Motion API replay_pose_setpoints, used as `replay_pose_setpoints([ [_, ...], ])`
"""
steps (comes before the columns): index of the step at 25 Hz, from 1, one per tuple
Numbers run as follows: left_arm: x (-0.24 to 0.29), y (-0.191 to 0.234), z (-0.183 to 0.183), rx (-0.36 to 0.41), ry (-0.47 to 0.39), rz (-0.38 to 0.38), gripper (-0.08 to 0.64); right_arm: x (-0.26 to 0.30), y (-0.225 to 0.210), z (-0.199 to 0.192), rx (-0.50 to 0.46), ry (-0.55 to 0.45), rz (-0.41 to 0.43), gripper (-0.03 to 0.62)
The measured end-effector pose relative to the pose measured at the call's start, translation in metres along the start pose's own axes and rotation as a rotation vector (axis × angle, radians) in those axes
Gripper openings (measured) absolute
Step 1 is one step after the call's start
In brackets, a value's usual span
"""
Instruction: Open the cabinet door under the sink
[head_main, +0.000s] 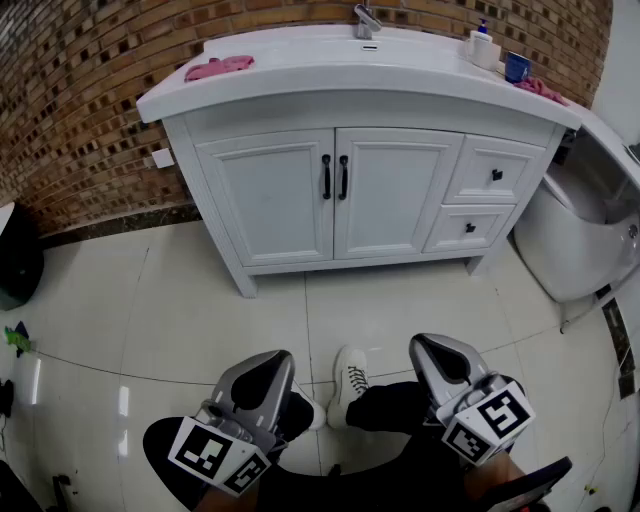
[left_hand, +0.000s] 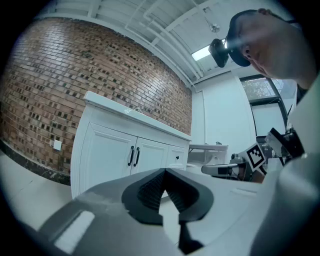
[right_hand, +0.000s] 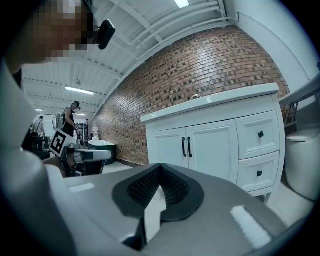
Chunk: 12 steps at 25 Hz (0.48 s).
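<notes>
The white vanity cabinet (head_main: 350, 150) stands against the brick wall, with its two doors under the sink both closed. Two black vertical handles (head_main: 335, 177) sit side by side where the left door (head_main: 270, 200) and the right door (head_main: 395, 190) meet. My left gripper (head_main: 272, 358) and right gripper (head_main: 438, 345) are held low near the bottom of the head view, well short of the cabinet. Both are shut with nothing between the jaws. In the left gripper view the left gripper (left_hand: 164, 171) points at the doors (left_hand: 120, 155). From the right gripper (right_hand: 160, 166) the handles (right_hand: 186, 147) show straight ahead.
Two small drawers (head_main: 485, 195) sit right of the doors. A pink cloth (head_main: 218, 68), faucet (head_main: 366, 20), soap bottle (head_main: 482, 45) and blue cup (head_main: 516, 66) are on the countertop. A white toilet (head_main: 580, 230) stands at the right, a black bin (head_main: 18, 255) at the left. A person's shoe (head_main: 349, 378) is between the grippers.
</notes>
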<state>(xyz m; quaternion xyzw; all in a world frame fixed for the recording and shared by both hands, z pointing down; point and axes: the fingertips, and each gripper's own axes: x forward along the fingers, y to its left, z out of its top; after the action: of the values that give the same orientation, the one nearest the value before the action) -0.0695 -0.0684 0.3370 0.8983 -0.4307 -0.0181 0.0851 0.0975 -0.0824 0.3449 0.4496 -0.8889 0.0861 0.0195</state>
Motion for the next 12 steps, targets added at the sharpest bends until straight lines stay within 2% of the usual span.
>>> replay_pose_setpoints([
  [12, 0.06, 0.035, 0.025, 0.04, -0.016, 0.004, 0.006, 0.055, -0.027, 0.022, -0.046, 0.008, -0.007, 0.006],
])
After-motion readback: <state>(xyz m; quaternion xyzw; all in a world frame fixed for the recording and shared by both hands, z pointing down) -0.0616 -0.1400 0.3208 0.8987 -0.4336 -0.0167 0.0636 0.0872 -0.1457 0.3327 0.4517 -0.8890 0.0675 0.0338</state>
